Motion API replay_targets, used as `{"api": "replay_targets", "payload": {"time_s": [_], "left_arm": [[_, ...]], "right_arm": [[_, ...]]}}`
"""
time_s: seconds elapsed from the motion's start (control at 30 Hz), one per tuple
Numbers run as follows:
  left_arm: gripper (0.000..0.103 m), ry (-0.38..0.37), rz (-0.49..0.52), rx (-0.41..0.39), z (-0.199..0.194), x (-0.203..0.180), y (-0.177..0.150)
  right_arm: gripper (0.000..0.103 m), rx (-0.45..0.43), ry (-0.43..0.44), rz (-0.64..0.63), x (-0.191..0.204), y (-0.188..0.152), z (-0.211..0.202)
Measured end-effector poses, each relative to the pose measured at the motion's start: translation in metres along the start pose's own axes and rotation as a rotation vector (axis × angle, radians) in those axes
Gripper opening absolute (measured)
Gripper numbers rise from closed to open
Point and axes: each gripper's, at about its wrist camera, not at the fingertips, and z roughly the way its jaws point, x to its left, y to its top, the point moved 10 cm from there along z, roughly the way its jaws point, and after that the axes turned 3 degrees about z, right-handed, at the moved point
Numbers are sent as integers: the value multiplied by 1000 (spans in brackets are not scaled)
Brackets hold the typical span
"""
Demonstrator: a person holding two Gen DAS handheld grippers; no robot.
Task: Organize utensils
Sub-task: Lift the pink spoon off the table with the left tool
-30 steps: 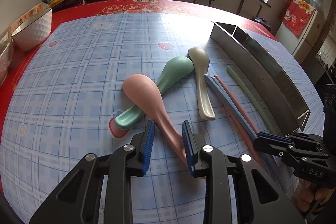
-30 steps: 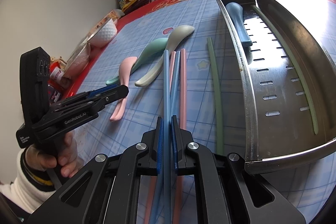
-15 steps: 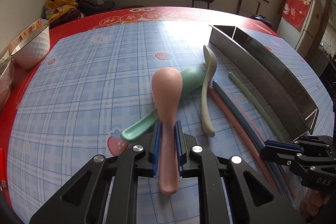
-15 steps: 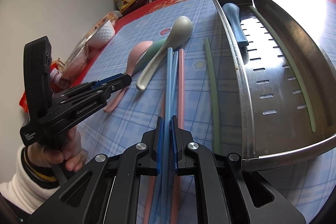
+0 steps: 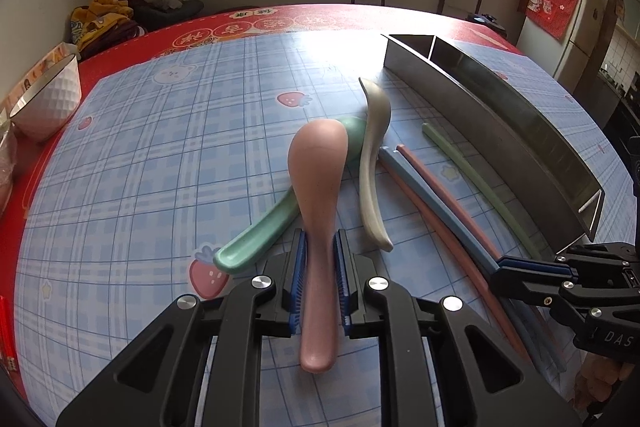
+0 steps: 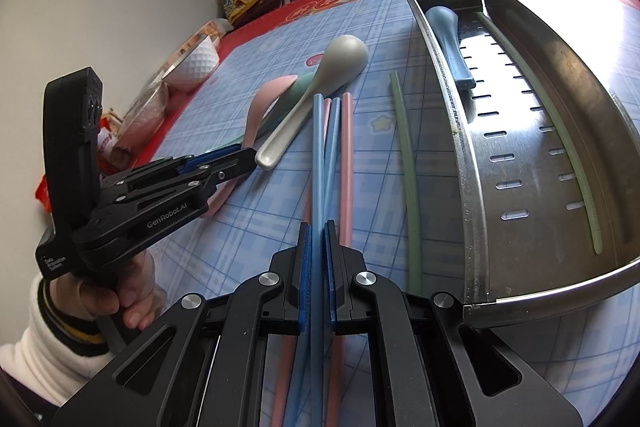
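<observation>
A: Pink spoon [image 5: 318, 211] is in the left gripper [image 5: 320, 279]; the blue pads have just been closing and now pinch its handle from both sides, bowl pointing away, tail end poking back between the fingers.

B: And the right gripper [image 6: 319, 275]?

A: Pressed almost together on a blue chopstick [image 6: 318, 163]; the stick runs straight out from the pads across the checked tablecloth [image 5: 160, 155].

B: Around them?

A: Under the pink spoon lies the green spoon [image 5: 256, 239], handle toward us; just beside it the grey spoon [image 5: 372, 163], tipped on its side; then the second blue chopstick [image 6: 333, 147] and the two pink chopsticks [image 6: 347, 155], packed close; one green chopstick [image 6: 406, 163] lies apart from them, near the tray's wall.

B: How much is put away?

A: Not much, I'd say; the steel tray [image 6: 532, 131] holds only a blue spoon [image 6: 446, 31] in the narrow near compartment and one green chopstick [image 6: 560, 131] in the slotted one beside it; so two pieces in, two in the grippers, and six on the cloth.

B: So early going.

A: Looks that way; spoons probably go with the blue one, chopsticks with the green; the left handle is held by a hand [image 6: 120, 291] in a white sleeve, and a white bowl [image 5: 46, 103] sits far off at the table edge.
</observation>
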Motion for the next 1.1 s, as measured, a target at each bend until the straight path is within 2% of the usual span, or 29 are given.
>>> {"api": "replay_targets", "payload": {"time_s": [0.33,0.47,0.53,0.8,1.1], "left_arm": [[12,2,-3,-37,-7,-1,-2],[6,3,-61,-84,-17,10,0],[6,-29,-103,-101,-21,14,-1],[6,-41,-116,-135,-29,15,1],[6,-32,-132,-162,-35,18,1]], "right_arm": [[8,3,-48,-39,5,-1,3],[7,-4,-71,-59,6,-1,3],[7,-10,-84,-75,8,-2,1],[6,-99,-39,-79,9,2,-20],[6,-132,-1,-64,11,5,-26]]}}
